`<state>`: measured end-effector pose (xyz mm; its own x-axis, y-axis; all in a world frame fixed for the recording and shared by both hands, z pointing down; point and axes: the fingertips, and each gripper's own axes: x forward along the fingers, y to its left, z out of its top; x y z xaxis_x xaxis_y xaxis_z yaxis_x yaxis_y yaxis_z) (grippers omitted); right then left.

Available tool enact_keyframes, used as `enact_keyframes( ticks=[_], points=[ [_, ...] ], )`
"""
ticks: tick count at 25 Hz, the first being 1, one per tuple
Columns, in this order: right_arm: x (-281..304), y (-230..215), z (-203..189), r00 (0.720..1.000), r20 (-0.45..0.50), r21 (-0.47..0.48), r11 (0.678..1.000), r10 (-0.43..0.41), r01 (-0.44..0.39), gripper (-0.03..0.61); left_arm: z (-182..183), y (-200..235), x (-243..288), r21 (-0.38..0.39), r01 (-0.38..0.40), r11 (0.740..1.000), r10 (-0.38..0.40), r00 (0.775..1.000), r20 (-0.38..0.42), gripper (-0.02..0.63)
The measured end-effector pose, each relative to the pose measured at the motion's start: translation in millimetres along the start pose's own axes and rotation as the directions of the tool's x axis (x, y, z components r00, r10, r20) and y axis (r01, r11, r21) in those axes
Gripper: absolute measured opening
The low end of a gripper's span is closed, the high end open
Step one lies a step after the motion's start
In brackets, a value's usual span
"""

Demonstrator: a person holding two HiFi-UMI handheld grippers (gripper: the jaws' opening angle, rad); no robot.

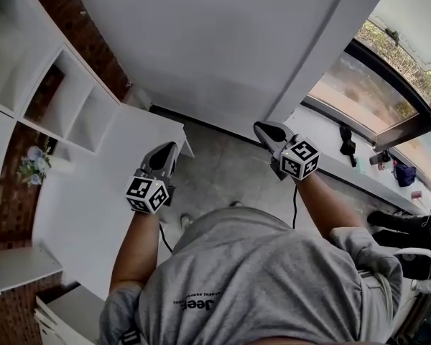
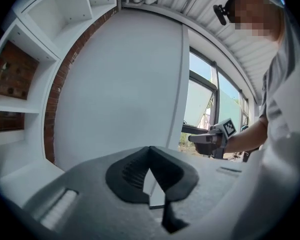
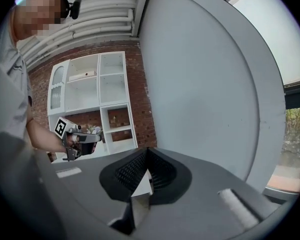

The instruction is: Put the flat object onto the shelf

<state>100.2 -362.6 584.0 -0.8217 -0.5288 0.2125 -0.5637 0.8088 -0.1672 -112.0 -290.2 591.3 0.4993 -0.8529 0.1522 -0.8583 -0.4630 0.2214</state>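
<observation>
The white shelf unit with open compartments stands at the left, and also shows in the left gripper view and the right gripper view. I cannot make out any flat object in these views. My left gripper hovers over the corner of the white table; its jaws are shut with nothing in them. My right gripper is held in the air over the floor, pointing at the white wall, and its jaws are also shut and empty. Each gripper appears in the other's view, the right gripper and the left gripper.
A small bunch of flowers sits on a lower shelf. The white wall is straight ahead above a grey floor. At the right a window has a sill with dark items. Pale flat pieces lie at bottom left.
</observation>
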Motion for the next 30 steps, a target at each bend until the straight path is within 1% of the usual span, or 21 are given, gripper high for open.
enact_keyframes(
  ticks=[5,8,10,20,30],
  points=[
    [7.7,10.3,-26.4,0.999,-0.042,0.022,1.0,0.023,-0.022,0.009,-21.2,-5.2,-6.5,-0.029,0.003,1.0,-0.004,1.0,-0.026,-0.002],
    [9.3,13.8,-29.3,0.998,-0.045,0.033,0.999,0.035,-0.034,0.009,-21.7,-6.6,-9.7,-0.071,0.003,0.997,-0.004,1.0,-0.011,-0.002],
    [11.2,15.6,-28.3,0.998,-0.041,0.037,0.999,0.04,-0.039,0.009,-19.1,-6.1,-11.0,-0.085,0.008,0.996,-0.008,1.0,0.004,-0.002],
    [15.6,15.9,-15.1,0.999,-0.016,0.045,0.998,0.047,-0.047,0.009,-10.1,-5.2,-9.4,-0.083,0.024,0.996,-0.022,0.999,0.024,-0.002],
    [18.4,20.2,-10.7,0.997,-0.03,0.008,0.998,0.068,-0.068,0.008,-6.6,-8.2,-4.6,-0.077,0.031,0.997,-0.029,0.999,0.029,-0.002]
  ],
)
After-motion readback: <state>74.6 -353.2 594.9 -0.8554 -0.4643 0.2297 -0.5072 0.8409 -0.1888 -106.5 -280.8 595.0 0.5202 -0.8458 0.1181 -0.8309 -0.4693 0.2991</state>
